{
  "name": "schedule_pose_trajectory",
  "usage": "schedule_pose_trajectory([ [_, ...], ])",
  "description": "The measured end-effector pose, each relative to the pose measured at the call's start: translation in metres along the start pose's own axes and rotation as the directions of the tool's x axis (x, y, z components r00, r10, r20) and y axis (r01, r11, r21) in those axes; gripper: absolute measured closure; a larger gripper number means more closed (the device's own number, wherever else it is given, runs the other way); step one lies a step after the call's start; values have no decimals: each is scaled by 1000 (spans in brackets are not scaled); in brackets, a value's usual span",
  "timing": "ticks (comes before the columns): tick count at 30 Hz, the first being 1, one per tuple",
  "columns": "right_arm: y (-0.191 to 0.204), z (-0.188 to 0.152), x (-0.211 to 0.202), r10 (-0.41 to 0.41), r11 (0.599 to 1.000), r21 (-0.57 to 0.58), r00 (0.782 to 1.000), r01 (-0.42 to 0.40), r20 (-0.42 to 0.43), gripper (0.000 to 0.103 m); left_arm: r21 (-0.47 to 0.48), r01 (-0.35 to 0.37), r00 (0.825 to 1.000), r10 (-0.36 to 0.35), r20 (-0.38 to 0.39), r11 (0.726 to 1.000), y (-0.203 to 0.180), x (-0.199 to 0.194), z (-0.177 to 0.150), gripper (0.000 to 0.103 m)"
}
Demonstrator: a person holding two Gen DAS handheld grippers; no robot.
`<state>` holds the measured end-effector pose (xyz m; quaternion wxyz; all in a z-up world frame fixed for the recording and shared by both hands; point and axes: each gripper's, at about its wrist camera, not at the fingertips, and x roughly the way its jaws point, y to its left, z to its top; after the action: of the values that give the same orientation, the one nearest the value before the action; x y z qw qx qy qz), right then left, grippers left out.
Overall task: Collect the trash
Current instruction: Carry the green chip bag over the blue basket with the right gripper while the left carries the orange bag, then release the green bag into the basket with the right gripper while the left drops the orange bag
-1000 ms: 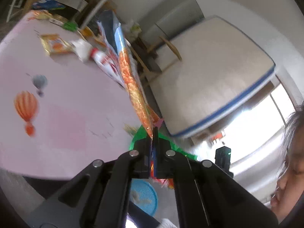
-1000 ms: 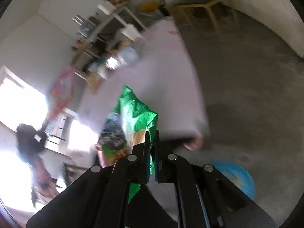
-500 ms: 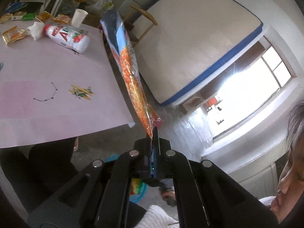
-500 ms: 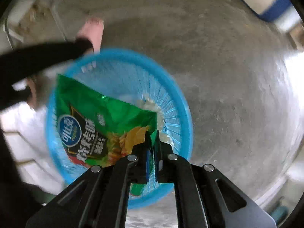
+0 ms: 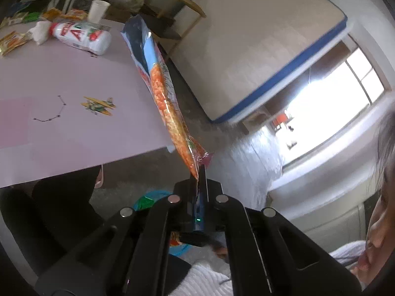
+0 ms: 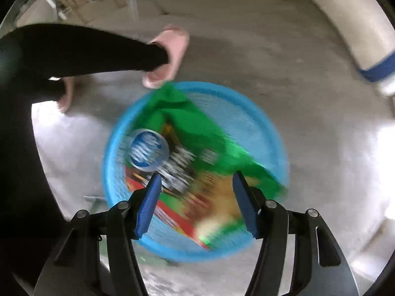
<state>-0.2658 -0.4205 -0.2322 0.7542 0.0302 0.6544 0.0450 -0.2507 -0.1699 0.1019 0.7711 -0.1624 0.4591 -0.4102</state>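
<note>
In the left wrist view, the left gripper [image 5: 198, 176] is pinching the bottom corner of a long snack bag [image 5: 160, 91], its two fingers pressed together on the crinkled seal. The bag is standing up and away from the gripper, leaning toward the upper left, with an orange middle and a blue and dark top end. It is hanging in the air in front of the edge of a pale pink table [image 5: 61, 123]. On the table a white bottle [image 5: 81, 38] with a red and green label is lying on its side, a white paper cup [image 5: 98, 11] is standing behind it, and small wrappers [image 5: 11, 43] are lying at the far left. An airplane sticker [image 5: 98, 104] is showing on the tabletop. Below the table edge, a bit of a blue basket [image 5: 155, 193] with something green inside is peeking out beside the gripper. A mattress [image 5: 246, 49] with a blue border is leaning upright beyond the table.

In the right wrist view, the right gripper [image 6: 197, 197] is spread wide, holding nothing, with its blue pads [image 6: 149, 202] well apart. It is hovering right over the blue basket [image 6: 259, 123], which is sitting on the grey floor [image 6: 271, 49]. A green chip bag [image 6: 192, 133] is lying inside the basket, blurred, one corner poking over the far rim. A pink slipper [image 6: 170, 54] is showing just beyond the basket.
</note>
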Motion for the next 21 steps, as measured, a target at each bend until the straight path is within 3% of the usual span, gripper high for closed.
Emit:
schedule_pose_trajectory([
  [2, 11, 9, 46, 2, 999, -37, 997, -5, -73, 63, 31, 5, 999, -4, -32, 999, -8, 11, -1, 103],
  [4, 16, 17, 109, -17, 998, -64, 980, 5, -199, 71, 50, 15, 998, -12, -69, 999, -14, 23, -2, 103],
  [5, 14, 16, 130, -56, 997, -71, 966, 39, -251, 72, 53, 18, 996, -13, -85, 998, -16, 28, -3, 103],
  [6, 6, 14, 165, -59, 998, -39, 935, 48, -351, 72, 55, 26, 994, -20, -110, 998, -20, 35, -4, 103],
  [8, -11, 11, 194, -20, 998, 49, 915, 43, -402, 73, 78, 50, 986, -37, -160, 996, -30, 45, -8, 103],
  [9, -19, 16, 194, -3, 994, 99, 935, 40, -355, 73, 90, 48, 984, -32, -173, 995, -33, 48, -9, 103],
  [14, -26, 26, 193, 28, 985, 168, 923, 40, -383, 70, 141, 48, 965, -10, -262, 989, -44, 65, -19, 103],
  [16, -30, 29, 169, 59, 974, 224, 945, 16, -322, 67, 172, 23, 949, 32, -313, 985, -45, 75, -26, 103],
  [18, -43, 25, 132, 91, 957, 289, 969, -22, -229, 57, 195, 1, 925, 73, -373, 981, -44, 87, -36, 103],
  [20, -60, 16, 92, 154, 930, 354, 978, -96, -139, 54, 219, -20, 892, 116, -438, 976, -43, 101, -48, 103],
  [21, -73, 9, 63, 159, 910, 396, 985, -122, -63, 54, 230, -27, 866, 138, -481, 973, -41, 113, -56, 103],
])
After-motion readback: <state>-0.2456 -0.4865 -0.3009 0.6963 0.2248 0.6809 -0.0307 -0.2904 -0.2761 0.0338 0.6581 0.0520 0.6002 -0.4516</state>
